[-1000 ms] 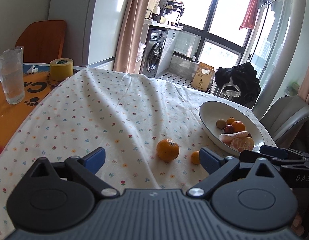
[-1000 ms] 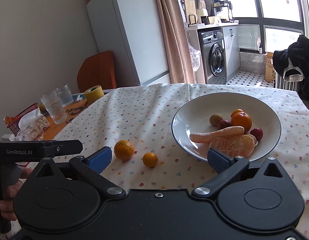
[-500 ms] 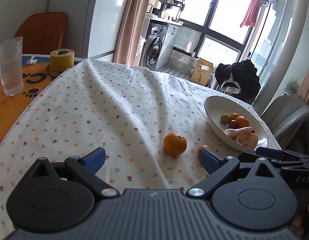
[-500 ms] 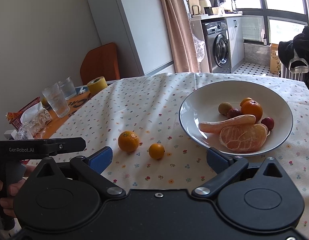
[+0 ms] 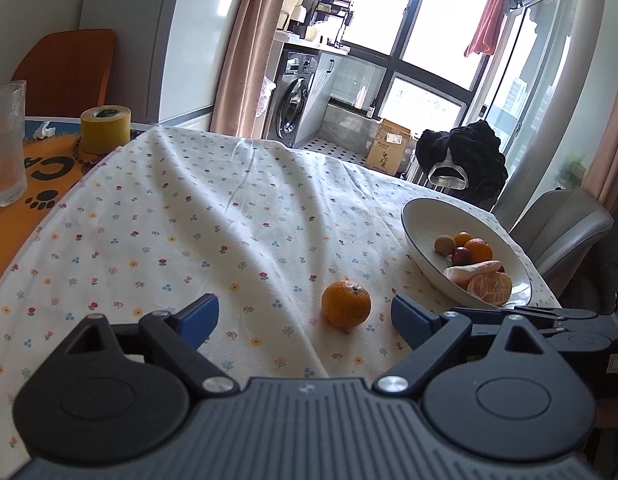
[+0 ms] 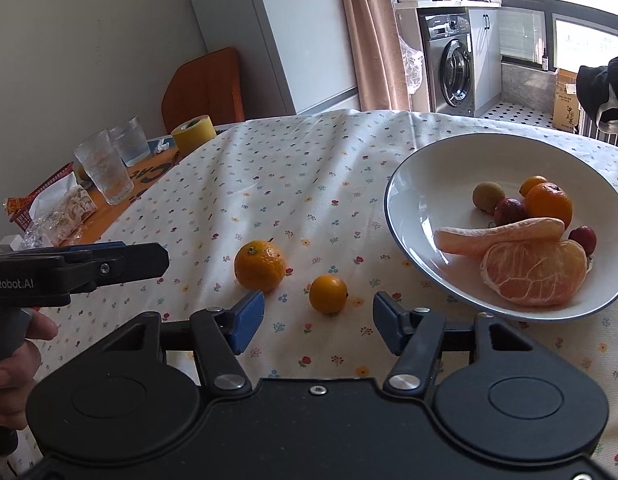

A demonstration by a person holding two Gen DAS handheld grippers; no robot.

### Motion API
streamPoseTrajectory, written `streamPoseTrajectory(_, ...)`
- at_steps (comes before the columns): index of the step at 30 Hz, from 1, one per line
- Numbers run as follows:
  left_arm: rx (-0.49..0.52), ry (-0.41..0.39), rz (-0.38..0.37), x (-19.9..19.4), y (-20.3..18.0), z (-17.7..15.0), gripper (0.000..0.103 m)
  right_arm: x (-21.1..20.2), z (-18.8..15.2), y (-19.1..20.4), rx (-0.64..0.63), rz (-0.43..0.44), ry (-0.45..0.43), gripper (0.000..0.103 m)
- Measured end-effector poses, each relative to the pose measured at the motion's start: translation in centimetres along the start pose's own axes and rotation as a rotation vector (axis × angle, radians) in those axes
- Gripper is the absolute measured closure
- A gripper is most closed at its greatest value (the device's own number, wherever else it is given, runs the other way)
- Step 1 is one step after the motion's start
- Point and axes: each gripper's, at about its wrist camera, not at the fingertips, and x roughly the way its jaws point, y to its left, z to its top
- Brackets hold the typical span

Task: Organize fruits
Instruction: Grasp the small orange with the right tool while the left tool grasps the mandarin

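Right wrist view: small orange (image 6: 328, 293) sits low in the middle, round, between the wide-open right gripper (image 6: 319, 322) fingers, which hold nothing. Left gripper (image 5: 305, 320) is wide open too.

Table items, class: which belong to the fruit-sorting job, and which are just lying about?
Belong to the job:
mandarin
kumquat
bowl of fruit

Just lying about:
drinking glasses
roll of yellow tape
snack packets
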Motion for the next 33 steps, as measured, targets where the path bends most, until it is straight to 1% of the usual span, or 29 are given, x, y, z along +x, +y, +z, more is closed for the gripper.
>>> streamPoseTrajectory(2,-0.005,-0.01,0.001,-0.1,0.2,0.2,0.014,0.7,0.3,0.2,-0.014,-0.008,0.012,0.048)
streamPoseTrajectory(5,-0.013,-0.016,0.01,-0.1,0.4,0.4,0.015,1.3,0.6,0.4,-0.023,-0.01,0.023,0.05)
streamPoseTrajectory(6,-0.014,-0.014,0.011,0.1,0.4,0.5,0.017,1.6,0.7,0.5,-0.03,-0.012,0.025,0.052)
streamPoseTrajectory(8,-0.014,-0.004,0.014,0.5,0.4,0.5,0.019,2.0,0.7,0.7,-0.054,-0.017,0.028,0.066)
streamPoseTrajectory(9,-0.014,0.001,0.014,0.7,0.3,0.5,0.019,2.1,0.6,0.7,-0.064,-0.022,0.036,0.082)
streamPoseTrajectory(13,-0.001,0.014,-0.002,1.5,-0.4,0.4,0.022,1.5,0.5,1.0,-0.091,-0.007,0.022,0.082)
streamPoseTrajectory(16,0.0,0.021,-0.018,2.2,-0.9,0.2,0.022,0.7,0.8,1.0,-0.101,-0.013,0.009,0.082)
streamPoseTrajectory(19,-0.003,0.033,-0.041,3.1,-1.4,0.1,0.028,-0.2,1.1,0.6,-0.094,-0.025,-0.01,0.082)
streamPoseTrajectory(20,-0.003,0.037,-0.045,3.3,-1.5,0.1,0.029,-0.4,1.1,0.5,-0.093,-0.027,-0.014,0.082)
streamPoseTrajectory(25,-0.001,0.051,-0.05,4.2,-2.1,0.0,0.032,-1.7,1.3,-0.1,-0.094,-0.042,-0.042,0.082)
streamPoseTrajectory(33,0.017,0.079,-0.034,5.5,-3.2,-0.2,0.032,-3.2,1.9,-1.7,-0.062,-0.054,-0.092,0.082)
